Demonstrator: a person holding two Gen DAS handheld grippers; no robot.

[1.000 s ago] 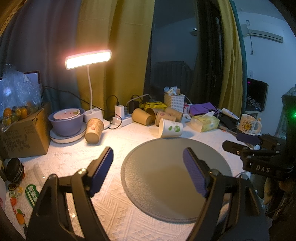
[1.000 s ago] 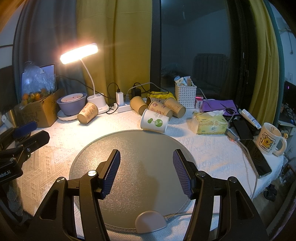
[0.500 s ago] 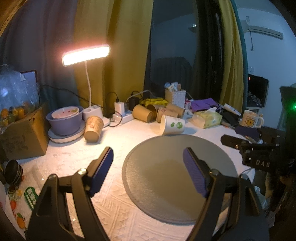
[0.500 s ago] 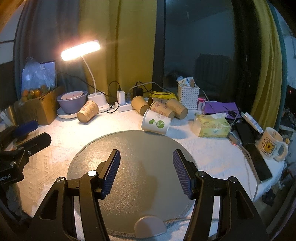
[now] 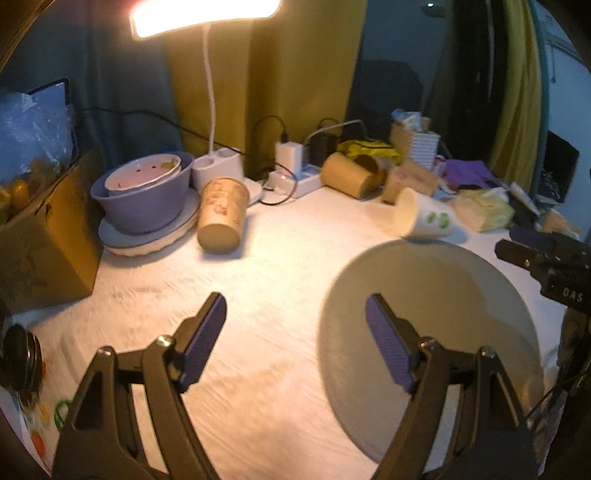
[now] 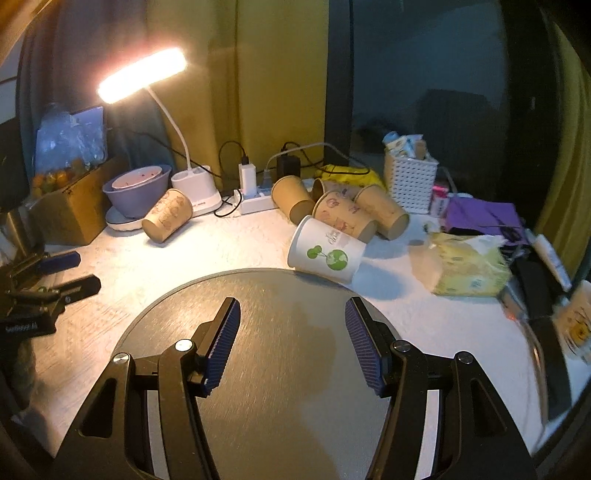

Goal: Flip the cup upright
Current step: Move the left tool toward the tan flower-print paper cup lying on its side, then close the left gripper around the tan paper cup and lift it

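Ahead of the left gripper (image 5: 295, 343), in its own wrist view, the fingers (image 5: 205, 341) stand wide apart with nothing between them, hanging over the white textured tabletop (image 5: 258, 280). Beyond the left finger a brown paper cup (image 5: 221, 218) lies on its side, bottom toward the camera, just beside a purple bowl (image 5: 144, 206) resting on a plate. The round grey mat (image 5: 436, 306) spreads under and past the right finger, and at its far rim lies the white cup with green print (image 5: 424, 218) — tipped over, its open mouth facing left. Further right, the right gripper (image 5: 543, 251) pokes in from the edge, its fingers blurred. A lit desk lamp (image 5: 207, 14) glows overhead.

From the right wrist view, the right gripper (image 6: 293, 339) hovers over the grey mat (image 6: 288, 369), fingers (image 6: 223, 343) spread open and empty. Straight ahead, between the two fingers and beyond them, the white cup (image 6: 327, 254) lies on its side, touching the mat's far edge, mouth to the left. Just behind it a cluster of brown cups (image 6: 343, 210) lies toppled. Off past the right finger sits a yellow tissue pack (image 6: 469, 266); far to the left, the left gripper (image 6: 59, 273) shows — its fingers parted.
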